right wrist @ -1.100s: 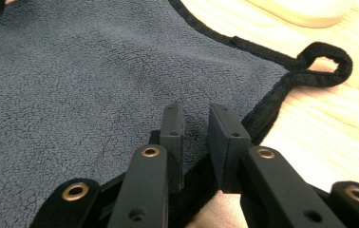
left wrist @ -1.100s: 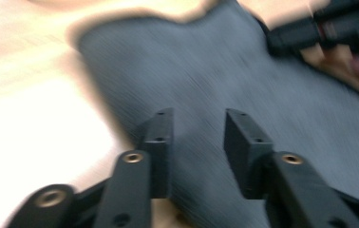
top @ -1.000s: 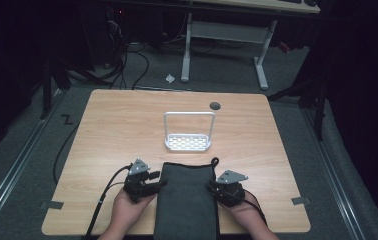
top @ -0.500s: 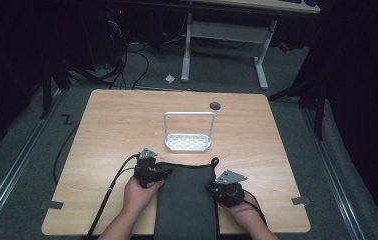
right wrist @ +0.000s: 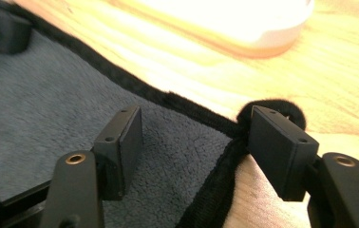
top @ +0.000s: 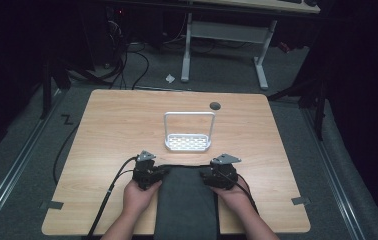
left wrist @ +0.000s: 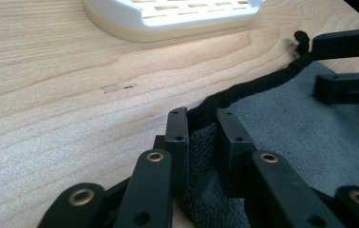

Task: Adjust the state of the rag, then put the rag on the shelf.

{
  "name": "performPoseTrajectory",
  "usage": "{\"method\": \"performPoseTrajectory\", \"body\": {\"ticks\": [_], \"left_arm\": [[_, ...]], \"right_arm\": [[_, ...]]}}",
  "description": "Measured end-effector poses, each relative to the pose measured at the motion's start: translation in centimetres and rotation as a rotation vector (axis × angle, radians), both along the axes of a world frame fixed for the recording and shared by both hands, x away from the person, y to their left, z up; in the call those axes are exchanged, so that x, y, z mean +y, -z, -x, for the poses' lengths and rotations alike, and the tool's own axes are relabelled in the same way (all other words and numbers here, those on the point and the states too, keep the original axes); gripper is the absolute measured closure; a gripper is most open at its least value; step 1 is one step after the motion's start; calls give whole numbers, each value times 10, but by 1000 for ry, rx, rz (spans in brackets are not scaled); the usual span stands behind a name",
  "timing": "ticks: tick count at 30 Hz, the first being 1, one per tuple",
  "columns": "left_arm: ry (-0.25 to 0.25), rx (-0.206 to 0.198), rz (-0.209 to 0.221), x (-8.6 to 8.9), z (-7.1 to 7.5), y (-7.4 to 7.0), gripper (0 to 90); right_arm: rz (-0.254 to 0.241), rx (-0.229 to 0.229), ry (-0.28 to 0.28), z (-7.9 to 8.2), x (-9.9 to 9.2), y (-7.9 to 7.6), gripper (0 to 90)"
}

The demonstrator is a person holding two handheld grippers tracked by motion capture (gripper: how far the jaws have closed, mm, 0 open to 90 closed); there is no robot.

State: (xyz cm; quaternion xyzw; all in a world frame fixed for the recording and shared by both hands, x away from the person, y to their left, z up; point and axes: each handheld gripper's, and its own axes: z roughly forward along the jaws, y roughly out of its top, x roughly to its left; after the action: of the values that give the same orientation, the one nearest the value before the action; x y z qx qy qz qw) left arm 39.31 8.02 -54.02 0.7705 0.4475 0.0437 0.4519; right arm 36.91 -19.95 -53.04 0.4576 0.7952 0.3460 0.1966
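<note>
High view. A folded dark grey terry towel with a black hem [top: 187, 202] is laid at the middle of the near edge of the light wooden desk [top: 107, 125], its far edge well short of the desk's centre. The left gripper [top: 158, 173] is placed at the towel's far left corner and the right gripper [top: 206, 176] at its far right corner, each held in a hand entering from the near edge. A white perforated plastic tray with a tall hoop handle [top: 188, 142] is seen just beyond the towel, near the desk's centre. A small dark round grommet [top: 215, 106] is set close to the far edge.

Left gripper view. The left gripper [left wrist: 201, 130] has just been closing; its jaws are pressed on a raised fold of the towel [left wrist: 301, 128] at the hemmed corner. The other gripper's jaws are seen at the far corner, and the tray [left wrist: 173, 16] lies beyond.

Right gripper view. The right gripper [right wrist: 194, 137] has just been opening; its jaws are spread wide astride the towel's [right wrist: 49, 95] corner, with the pile not pinched between the pads. The tray [right wrist: 244, 23] appears overexposed beyond.
</note>
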Motion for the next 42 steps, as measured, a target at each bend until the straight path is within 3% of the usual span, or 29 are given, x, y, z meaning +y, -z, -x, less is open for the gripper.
{"method": "performPoseTrajectory", "body": {"ticks": [4,6,16,21,25,31,36,42], "left_arm": [[-1,0,-1,0,0,0,768],[-1,0,-1,0,1,0,768],[3,-7,-7,-1,2,0,770],[6,-13,-7,0,3,0,771],[3,-36,-6,0,5,-2,794],[3,-32,51,6,4,-4,821],[-19,-69,90,6,6,-13,823],[-21,-151,84,6,11,-35,824]], "right_arm": [[11,-2,9,2,2,1,401],[-21,12,16,4,0,2,448],[-59,5,-22,17,5,3,747],[-68,12,-43,16,4,3,773],[-77,-9,-37,17,4,0,774],[-91,-42,-33,19,3,-5,775],[-92,-82,-33,19,3,-9,774],[-119,-142,-36,18,1,-23,773]]}}
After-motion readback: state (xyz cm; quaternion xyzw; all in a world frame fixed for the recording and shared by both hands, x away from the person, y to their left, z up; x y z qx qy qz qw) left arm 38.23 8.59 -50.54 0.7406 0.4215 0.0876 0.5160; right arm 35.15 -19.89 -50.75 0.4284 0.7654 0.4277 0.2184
